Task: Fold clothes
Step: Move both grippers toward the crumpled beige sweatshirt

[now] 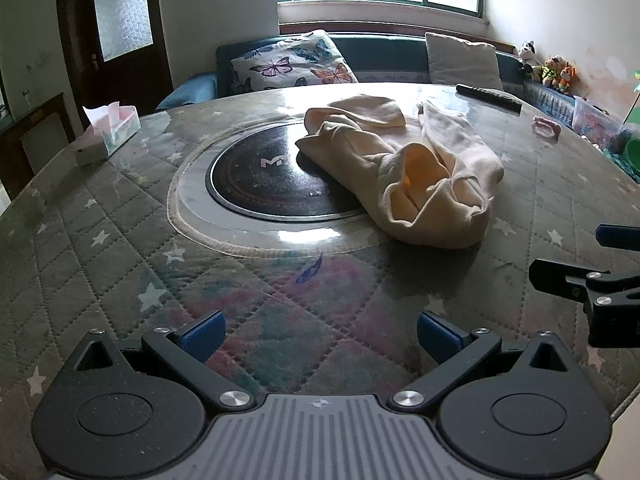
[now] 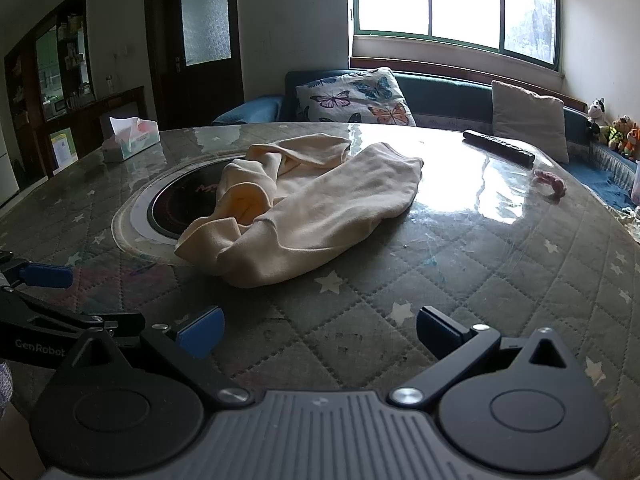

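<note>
A cream garment (image 1: 404, 164) lies crumpled on the round table, partly over the black hob in the middle; it also shows in the right wrist view (image 2: 304, 208). My left gripper (image 1: 320, 336) is open and empty, above the table's near edge, short of the garment. My right gripper (image 2: 320, 334) is open and empty, also short of the garment. The right gripper's fingers (image 1: 576, 276) show at the right edge of the left wrist view. The left gripper's blue finger (image 2: 44, 274) shows at the left edge of the right wrist view.
The table has a quilted star-print cover under clear plastic (image 1: 120, 240). A tissue box (image 1: 112, 128) stands at the far left. A black remote (image 2: 500, 146) and a pink item (image 2: 552, 182) lie far right. A sofa with cushions (image 2: 352, 96) is behind.
</note>
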`<state>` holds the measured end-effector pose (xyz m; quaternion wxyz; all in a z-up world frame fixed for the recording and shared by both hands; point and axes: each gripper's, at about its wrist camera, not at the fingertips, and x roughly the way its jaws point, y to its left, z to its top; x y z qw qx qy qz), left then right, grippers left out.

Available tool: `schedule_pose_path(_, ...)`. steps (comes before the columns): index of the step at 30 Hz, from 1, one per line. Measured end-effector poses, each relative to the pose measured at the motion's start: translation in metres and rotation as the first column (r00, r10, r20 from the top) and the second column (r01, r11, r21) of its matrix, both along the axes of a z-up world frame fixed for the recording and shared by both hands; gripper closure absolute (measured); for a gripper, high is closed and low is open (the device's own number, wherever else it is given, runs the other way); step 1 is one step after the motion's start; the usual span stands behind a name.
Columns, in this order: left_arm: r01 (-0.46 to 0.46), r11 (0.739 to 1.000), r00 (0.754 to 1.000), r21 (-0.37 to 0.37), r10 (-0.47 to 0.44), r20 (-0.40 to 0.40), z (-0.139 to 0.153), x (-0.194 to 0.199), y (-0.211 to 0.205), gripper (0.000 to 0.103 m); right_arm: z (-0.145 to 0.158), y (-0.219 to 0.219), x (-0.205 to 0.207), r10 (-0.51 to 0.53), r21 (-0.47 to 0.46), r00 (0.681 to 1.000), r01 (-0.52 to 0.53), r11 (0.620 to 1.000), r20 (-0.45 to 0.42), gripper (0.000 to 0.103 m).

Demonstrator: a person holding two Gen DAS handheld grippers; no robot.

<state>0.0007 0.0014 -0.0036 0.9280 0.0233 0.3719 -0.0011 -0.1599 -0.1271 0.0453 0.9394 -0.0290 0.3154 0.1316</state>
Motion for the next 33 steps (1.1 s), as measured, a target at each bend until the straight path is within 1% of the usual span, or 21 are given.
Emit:
schedule_pose_path(1, 0.004, 1.0, 1.0, -0.002, -0.004, 0.0, -0.004, 0.001, 0.001, 0.0, 0.0, 0.0, 0.0, 0.0, 0.0, 1.0, 0.0, 1.0, 0.0, 0.0)
schedule_pose_path(8, 0.005, 1.0, 1.0, -0.009, -0.005, -0.006, -0.006, 0.002, 0.002, 0.0, -0.004, -0.001, 0.004, 0.0, 0.0, 1.0, 0.0, 1.0, -0.008, 0.0)
schedule_pose_path(18, 0.006, 1.0, 1.0, -0.009, -0.006, 0.009, -0.008, -0.005, 0.01, 0.0, -0.005, -0.002, 0.006, -0.004, 0.005, 1.0, 0.004, 1.0, -0.025, 0.0)
schedule_pose_path(26, -0.007, 1.0, 1.0, -0.011, 0.007, 0.012, -0.011, -0.006, 0.02, 0.0, -0.005, -0.005, 0.016, -0.012, 0.009, 0.999, 0.013, 1.0, -0.042, 0.0)
schedule_pose_path(33, -0.019, 1.0, 1.0, -0.014, 0.02, 0.018, -0.014, -0.014, 0.031, 0.0, 0.001, -0.007, 0.028, -0.014, 0.009, 0.999, 0.015, 1.0, -0.036, 0.0)
